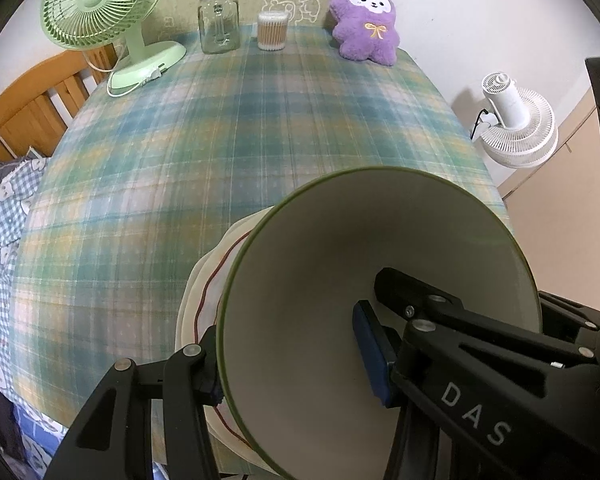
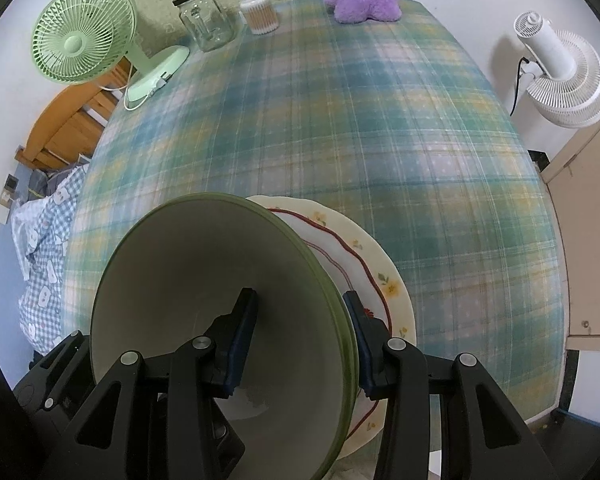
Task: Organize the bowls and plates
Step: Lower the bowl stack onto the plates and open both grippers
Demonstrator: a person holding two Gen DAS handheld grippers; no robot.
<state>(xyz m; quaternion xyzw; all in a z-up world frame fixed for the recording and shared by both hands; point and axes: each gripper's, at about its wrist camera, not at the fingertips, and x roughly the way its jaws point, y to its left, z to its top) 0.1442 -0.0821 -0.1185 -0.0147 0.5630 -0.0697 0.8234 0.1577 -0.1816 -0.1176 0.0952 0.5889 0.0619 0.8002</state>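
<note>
Plaid cloth covers the table (image 2: 380, 120) where both grippers work at its near edge. Each straddles the wall of the same green-rimmed bowl (image 2: 204, 280): the left gripper (image 1: 288, 364) with one finger inside and one outside, the right gripper (image 2: 300, 344) likewise on the opposite side, both apparently clamped on the rim. Just under the bowl sits a flowered plate (image 2: 384, 280). Judging by this, stacking is nearly done; release remains. Farther ahead stand a green fan (image 1: 100, 4), jar (image 1: 218, 20) and purple plush toy (image 1: 364, 20).
</note>
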